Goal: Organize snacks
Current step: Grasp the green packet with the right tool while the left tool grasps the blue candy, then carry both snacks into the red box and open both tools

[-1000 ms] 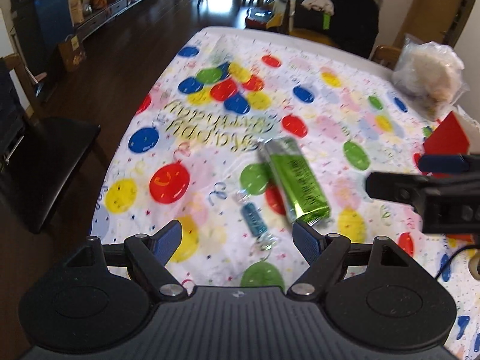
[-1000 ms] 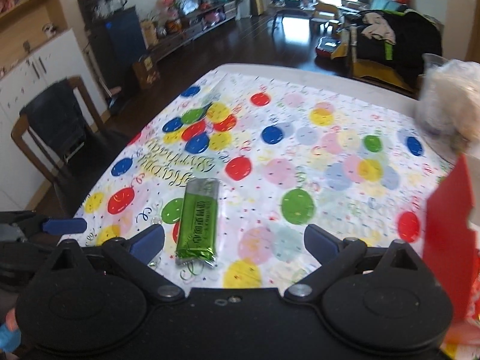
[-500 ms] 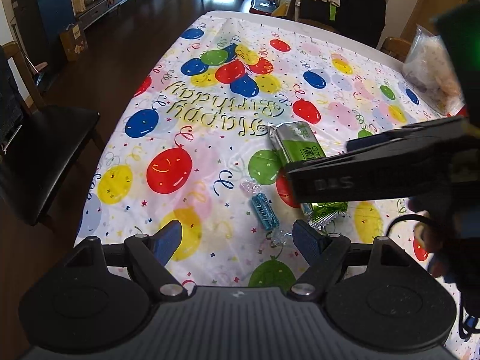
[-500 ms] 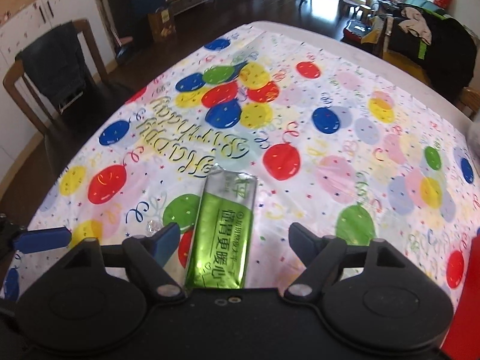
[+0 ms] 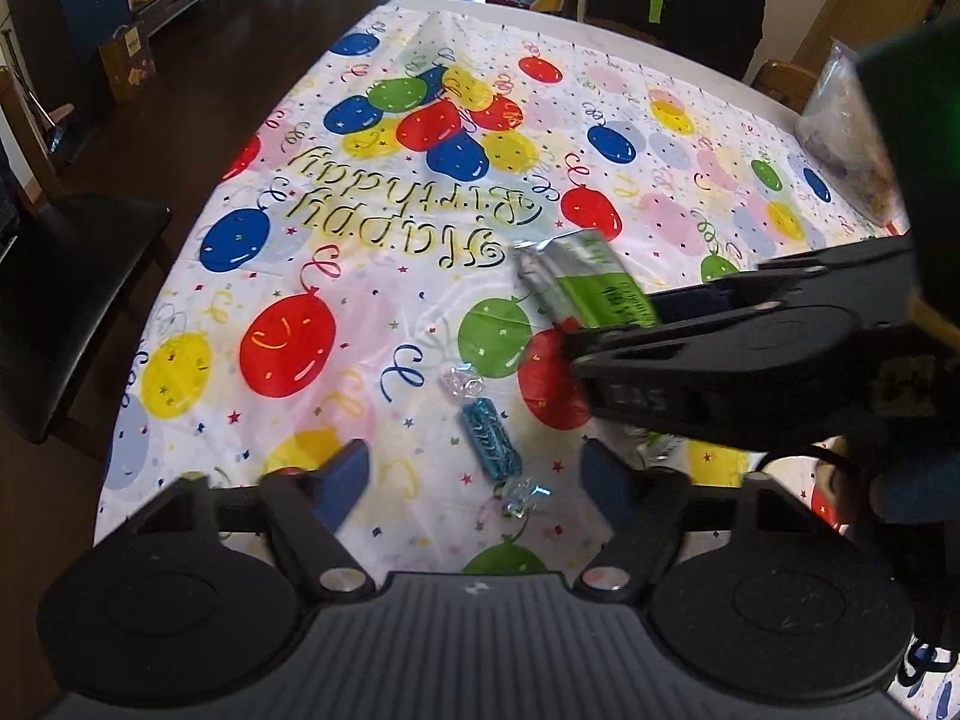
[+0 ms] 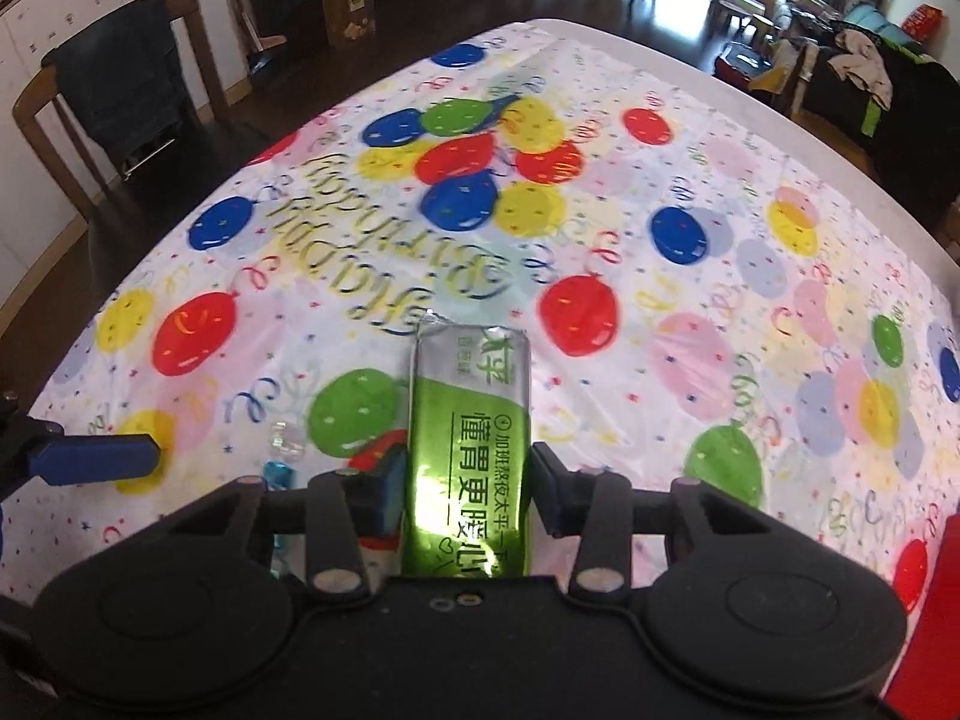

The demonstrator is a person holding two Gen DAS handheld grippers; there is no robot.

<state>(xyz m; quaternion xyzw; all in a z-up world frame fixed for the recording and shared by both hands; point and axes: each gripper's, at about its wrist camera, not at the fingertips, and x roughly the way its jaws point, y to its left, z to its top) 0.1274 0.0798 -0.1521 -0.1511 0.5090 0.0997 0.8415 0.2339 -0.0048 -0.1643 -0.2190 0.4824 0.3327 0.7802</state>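
A green and silver snack packet (image 6: 468, 438) lies on the balloon tablecloth (image 6: 690, 276). My right gripper (image 6: 465, 480) has closed on its near half, a finger against each long side. In the left wrist view the packet (image 5: 585, 282) shows with the right gripper (image 5: 636, 324) over it from the right. A small blue wrapped candy (image 5: 489, 435) lies just ahead of my left gripper (image 5: 474, 480), which is open and empty above the table. The candy peeks out beside my right gripper's left finger (image 6: 279, 471).
A clear bag of snacks (image 5: 852, 132) sits at the table's far right. A red box edge (image 6: 930, 618) stands at the near right. A black chair (image 5: 66, 294) is left of the table, a wooden chair (image 6: 120, 96) farther left.
My right gripper moved forward and down over the green packet and closed from open onto it. My left gripper stayed open, with the blue candy nearly centred between its fingers.
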